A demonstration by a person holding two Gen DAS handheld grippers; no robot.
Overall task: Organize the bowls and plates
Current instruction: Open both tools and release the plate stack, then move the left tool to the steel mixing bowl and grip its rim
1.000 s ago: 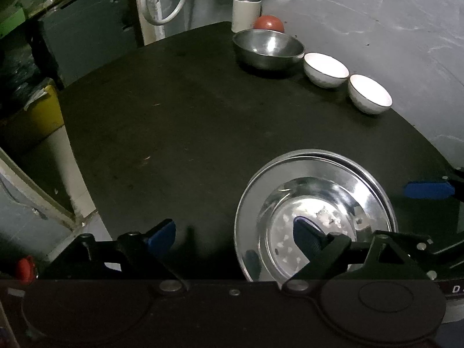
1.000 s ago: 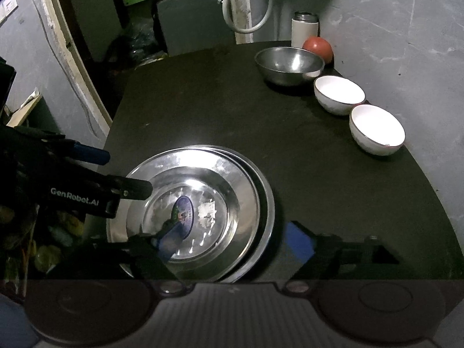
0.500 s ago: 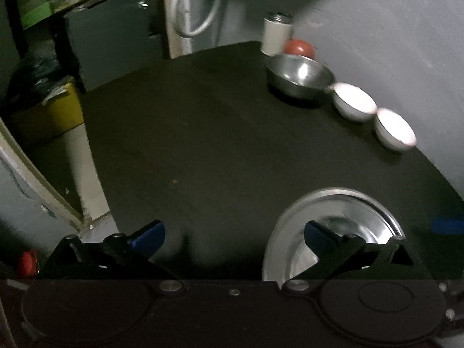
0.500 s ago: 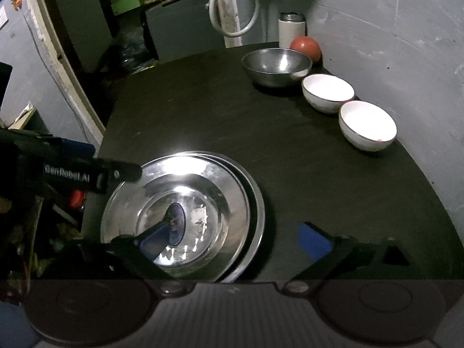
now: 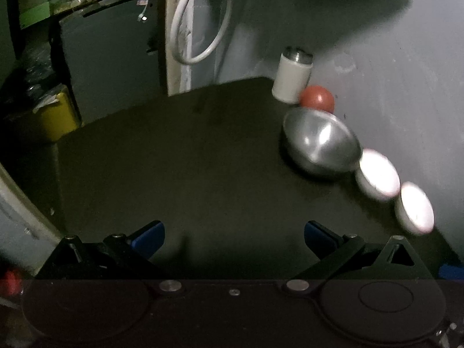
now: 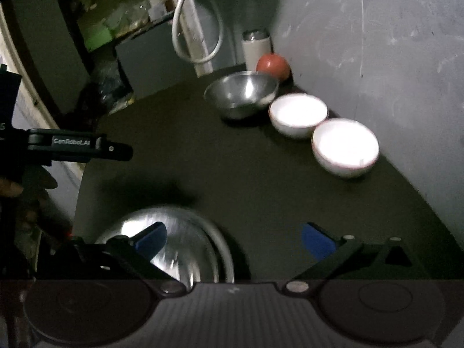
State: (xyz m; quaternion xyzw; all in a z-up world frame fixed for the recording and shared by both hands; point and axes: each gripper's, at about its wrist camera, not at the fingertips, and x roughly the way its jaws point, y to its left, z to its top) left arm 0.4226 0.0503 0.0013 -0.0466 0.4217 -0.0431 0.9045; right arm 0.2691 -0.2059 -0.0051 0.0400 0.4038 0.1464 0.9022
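Both claws, left claw (image 5: 233, 236) and right claw (image 6: 233, 236), spread wide, empty, above dark table (image 6: 232, 174).

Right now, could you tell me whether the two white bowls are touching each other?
Cannot tell. In the right wrist view the near white bowl overlaps the far white bowl, hiding any gap; the left wrist view is blurred.
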